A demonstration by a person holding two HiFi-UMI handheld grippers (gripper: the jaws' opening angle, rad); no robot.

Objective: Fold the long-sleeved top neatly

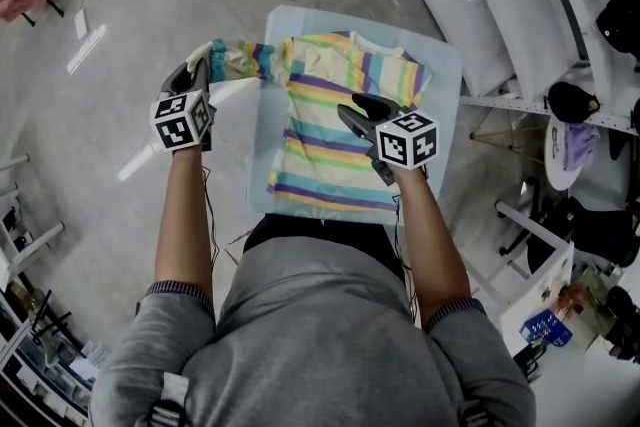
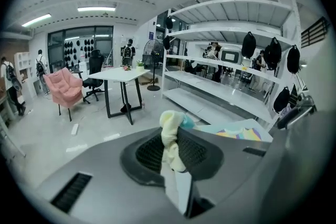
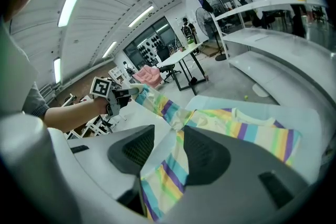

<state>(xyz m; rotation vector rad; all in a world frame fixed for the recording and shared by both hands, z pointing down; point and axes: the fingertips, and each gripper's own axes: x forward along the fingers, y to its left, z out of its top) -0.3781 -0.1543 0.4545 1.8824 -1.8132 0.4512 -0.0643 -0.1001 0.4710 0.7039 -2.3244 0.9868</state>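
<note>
In the head view the long-sleeved top [image 1: 322, 150] lies flat on a pale blue table [image 1: 447, 65], striped in yellow, teal, purple and green, with its neckline at the far edge. Its sleeve [image 1: 245, 58] is stretched out past the table's left edge to the left gripper [image 1: 200, 68], which is clamped on the cuff. The right gripper [image 1: 352, 112] sits over the middle of the top's body. In the left gripper view the left gripper [image 2: 176, 136] pinches a bunched pale yellow cuff [image 2: 169, 136] with a teal edge. In the right gripper view the right gripper [image 3: 176, 136] grasps a fold of striped cloth [image 3: 163, 178] from the top [image 3: 257, 134], and the sleeve [image 3: 157, 105] runs from its tips to the left gripper [image 3: 123, 94].
</note>
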